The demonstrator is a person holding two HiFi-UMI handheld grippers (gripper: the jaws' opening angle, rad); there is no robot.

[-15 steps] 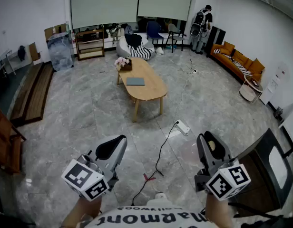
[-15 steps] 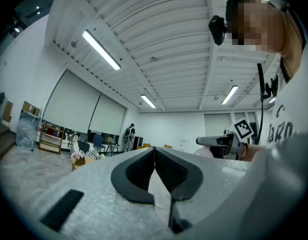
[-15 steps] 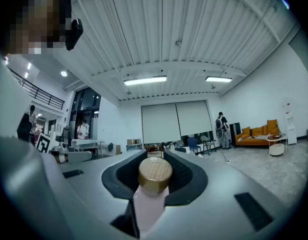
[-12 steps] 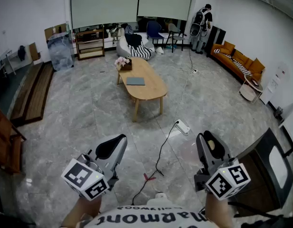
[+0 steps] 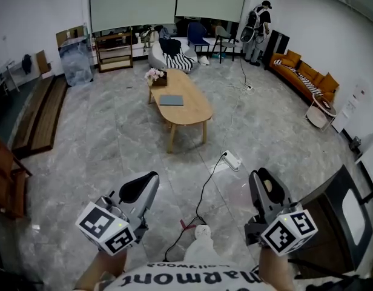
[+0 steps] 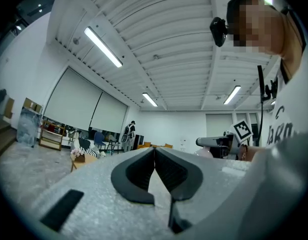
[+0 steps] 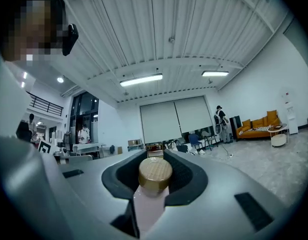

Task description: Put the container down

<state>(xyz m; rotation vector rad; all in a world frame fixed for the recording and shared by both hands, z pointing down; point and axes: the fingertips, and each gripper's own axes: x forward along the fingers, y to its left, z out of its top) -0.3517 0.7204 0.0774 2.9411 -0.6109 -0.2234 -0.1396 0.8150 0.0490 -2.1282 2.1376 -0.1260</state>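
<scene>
Right gripper view: the container (image 7: pixel 155 176), pink-bodied with a wooden cap, is seen pinched between the pads of the right gripper (image 7: pixel 153 155), the cap just short of the fingertips. Left gripper view: the fingers of the left gripper (image 6: pixel 154 151) are seen pressed together, with nothing between. Head view: only a tan patch of cap is shown between the right fingers. Beyond both fingertips a black cable (image 5: pixel 204 193) is laid on the floor; farther ahead an oval table (image 5: pixel 189 111) is noted.
</scene>
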